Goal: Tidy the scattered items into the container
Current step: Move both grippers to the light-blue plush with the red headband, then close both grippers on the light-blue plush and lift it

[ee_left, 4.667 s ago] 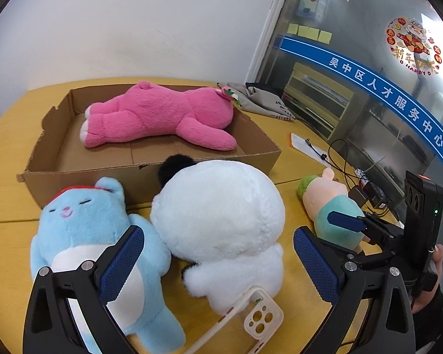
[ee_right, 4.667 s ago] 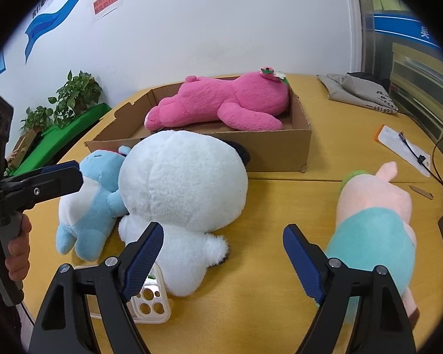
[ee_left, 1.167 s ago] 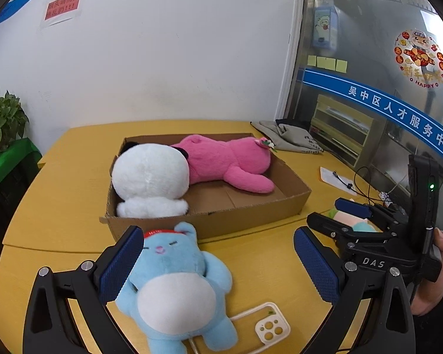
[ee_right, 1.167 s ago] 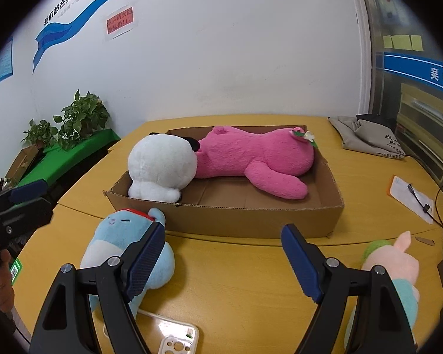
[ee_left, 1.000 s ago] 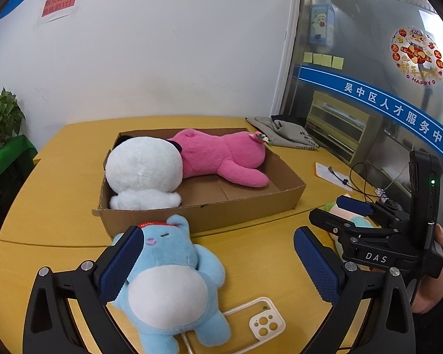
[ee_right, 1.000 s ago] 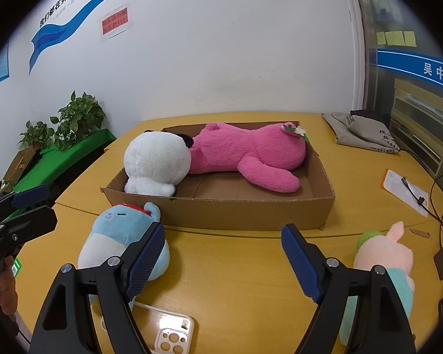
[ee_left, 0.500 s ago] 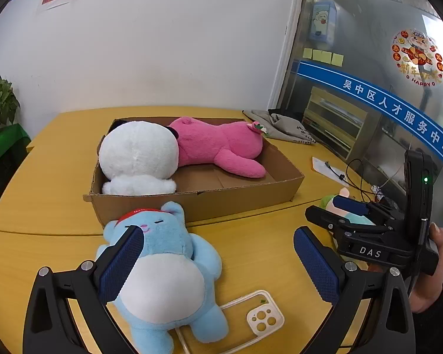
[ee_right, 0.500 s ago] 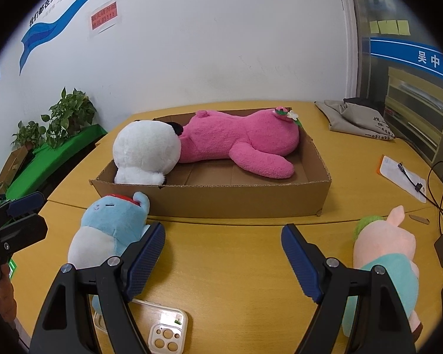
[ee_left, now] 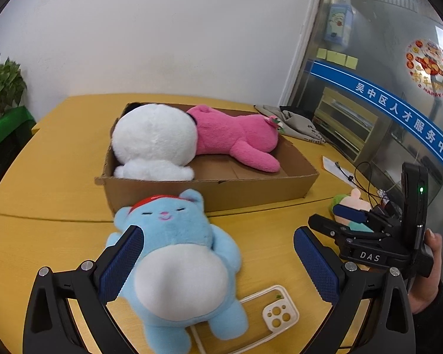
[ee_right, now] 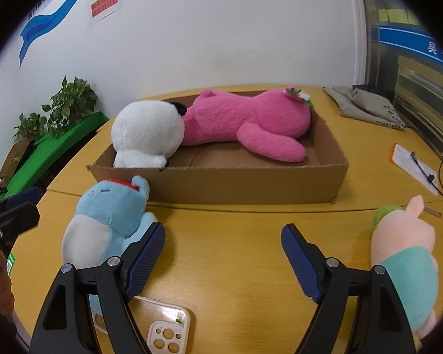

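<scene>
A cardboard box (ee_left: 221, 190) (ee_right: 251, 185) on the yellow table holds a white plush (ee_left: 153, 141) (ee_right: 146, 135) and a pink plush (ee_left: 236, 138) (ee_right: 245, 121). A blue bear plush (ee_left: 177, 262) (ee_right: 103, 221) lies on its back in front of the box, between the open jaws of my left gripper (ee_left: 218, 262), untouched. A pink-and-teal plush (ee_right: 404, 247) (ee_left: 351, 206) lies at the right. My right gripper (ee_right: 223, 256) is open and empty over bare table between the two loose plushes.
A clear phone case (ee_left: 268, 312) (ee_right: 162, 324) lies by the blue bear's foot. A grey cloth bag (ee_right: 366, 103), a paper with a cable (ee_right: 413, 168) and wires sit at the right. Plants (ee_right: 65, 103) stand beyond the table's left edge.
Both grippers have moved down and forward toward the table. The blue bear now lies between the left jaws. The white plush, earlier on the table, now lies in the box.
</scene>
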{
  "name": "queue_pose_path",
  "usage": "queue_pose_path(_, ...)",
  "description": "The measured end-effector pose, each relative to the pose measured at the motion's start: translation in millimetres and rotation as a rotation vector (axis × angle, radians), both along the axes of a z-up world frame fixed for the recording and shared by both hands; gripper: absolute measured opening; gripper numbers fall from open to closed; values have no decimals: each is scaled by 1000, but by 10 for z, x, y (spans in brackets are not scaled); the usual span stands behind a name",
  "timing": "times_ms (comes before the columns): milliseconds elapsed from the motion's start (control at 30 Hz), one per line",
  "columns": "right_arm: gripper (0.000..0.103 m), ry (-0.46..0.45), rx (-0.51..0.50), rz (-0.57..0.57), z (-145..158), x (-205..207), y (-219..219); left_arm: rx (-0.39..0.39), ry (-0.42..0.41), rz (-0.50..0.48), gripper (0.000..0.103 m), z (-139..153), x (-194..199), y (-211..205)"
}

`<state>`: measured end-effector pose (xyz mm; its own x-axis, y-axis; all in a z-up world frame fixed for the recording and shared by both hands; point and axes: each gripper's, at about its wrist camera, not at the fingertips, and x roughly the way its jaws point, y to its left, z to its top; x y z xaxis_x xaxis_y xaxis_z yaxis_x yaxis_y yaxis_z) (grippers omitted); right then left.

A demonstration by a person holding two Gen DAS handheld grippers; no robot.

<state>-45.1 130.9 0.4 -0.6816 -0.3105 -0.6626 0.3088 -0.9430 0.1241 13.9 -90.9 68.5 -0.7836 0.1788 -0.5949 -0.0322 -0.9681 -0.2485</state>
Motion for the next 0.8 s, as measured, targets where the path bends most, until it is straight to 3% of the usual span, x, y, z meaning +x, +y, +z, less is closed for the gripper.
queue_pose_path(200, 81, -82, -5, 29, -211, -86, -123, 27, -62, 68, 103, -240, -15, -492)
queue_pose_path(333, 81, -133, -42, 55, -333, -165, -253, 92, -129, 112, 101, -466, -110, -904)
queue_pose_path(467, 80, -172, -86, 83, -421, -260, -415, 180, -210, 85, 92, -770, -260, -1160)
queue_pose_path(567, 79, -206, -87, 96, -531, -380, -588, 182, -269, 58, 86, -979, -376, -1171)
queue_pose_path(667, 78, -245, -41, 102, -706, -483, -763, 218, -282, 50, 86, -1093, -405, -1223)
queue_pose_path(700, 78, -264, -46, 110, -763, -509, -803, 205, -289, 46, 82, -1112, -408, -1207)
queue_pose_path(767, 59, -301, -63, 131, -837, -544, -853, 182, -298, 28, 72, -1140, -407, -1155)
queue_pose_path(800, 53, -311, -84, 162, -867, -550, -892, 192, -296, 11, 62, -1141, -400, -1144)
